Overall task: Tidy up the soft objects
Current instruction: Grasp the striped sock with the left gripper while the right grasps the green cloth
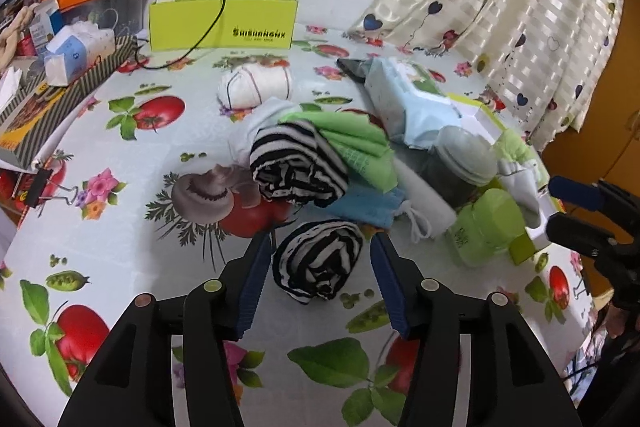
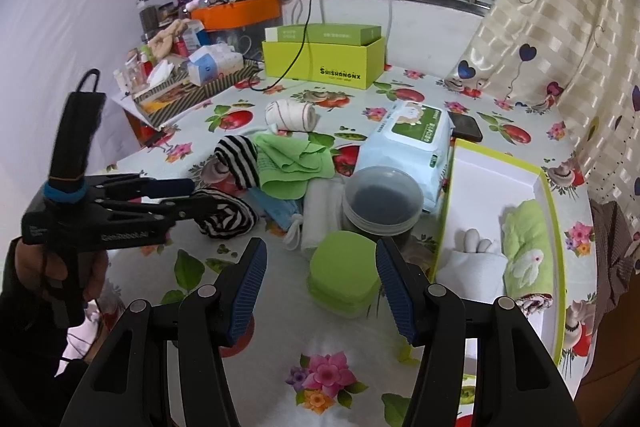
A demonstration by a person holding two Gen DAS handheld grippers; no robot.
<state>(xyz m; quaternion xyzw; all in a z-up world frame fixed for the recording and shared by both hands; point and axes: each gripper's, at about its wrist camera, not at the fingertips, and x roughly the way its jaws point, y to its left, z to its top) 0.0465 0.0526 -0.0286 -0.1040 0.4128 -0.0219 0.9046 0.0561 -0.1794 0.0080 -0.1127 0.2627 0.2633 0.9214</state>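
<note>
Hand-held gripper [image 1: 322,259] down-tilted, astride striped roll [image 1: 318,259].

Nearest rolled sock [image 1: 318,259] lies on the table [image 1: 120,235] between the left gripper [image 1: 321,277] jaws, not touching; second rolled sock [image 1: 298,163] behind it, on a folded cloth [image 1: 356,143]. Wet-wipes pack [image 2: 408,143] right of the cloth, two lidded jars [image 2: 384,203] before it. Open box [image 2: 550,195] far right holds a rolled towel [image 2: 526,251].

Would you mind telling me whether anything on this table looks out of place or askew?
Yes. The soft things lie in a loose heap mid-table: a crumpled green cloth overlaps a black-and-white striped roll, and a blue drawstring pouch is half buried. A black phone sits wedged under the wet-wipes pack.
</note>
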